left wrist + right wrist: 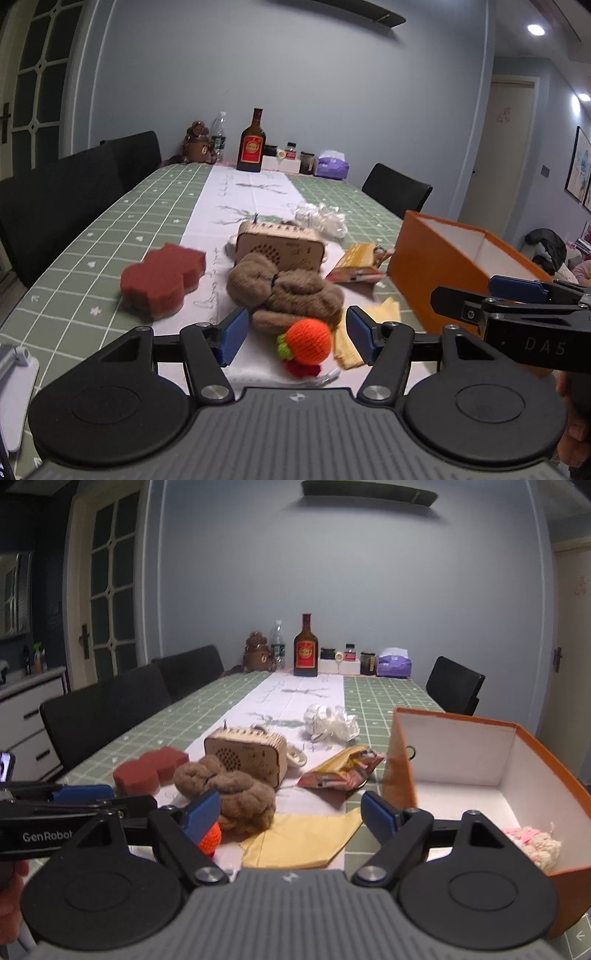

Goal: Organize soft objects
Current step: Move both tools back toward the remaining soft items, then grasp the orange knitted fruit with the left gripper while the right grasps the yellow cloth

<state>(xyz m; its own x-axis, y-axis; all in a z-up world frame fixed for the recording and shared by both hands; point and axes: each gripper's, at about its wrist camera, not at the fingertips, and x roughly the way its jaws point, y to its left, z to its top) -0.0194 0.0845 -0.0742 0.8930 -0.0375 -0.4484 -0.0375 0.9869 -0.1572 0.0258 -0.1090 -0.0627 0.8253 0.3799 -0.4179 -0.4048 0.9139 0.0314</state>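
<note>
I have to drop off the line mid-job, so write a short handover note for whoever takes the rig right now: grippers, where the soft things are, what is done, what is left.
Left gripper: open, empty, the orange knitted ball lies between its fingers, untouched.
Right gripper: open, empty, over the yellow cloth.
Orange box: on the right, open, already holds a pink and cream knitted piece.
Still on the table: orange knitted ball, brown plush toy, red sponge, yellow cloth.
Left to do: box those soft things. The wooden radio and snack packet are not soft; probably leave them.
</note>
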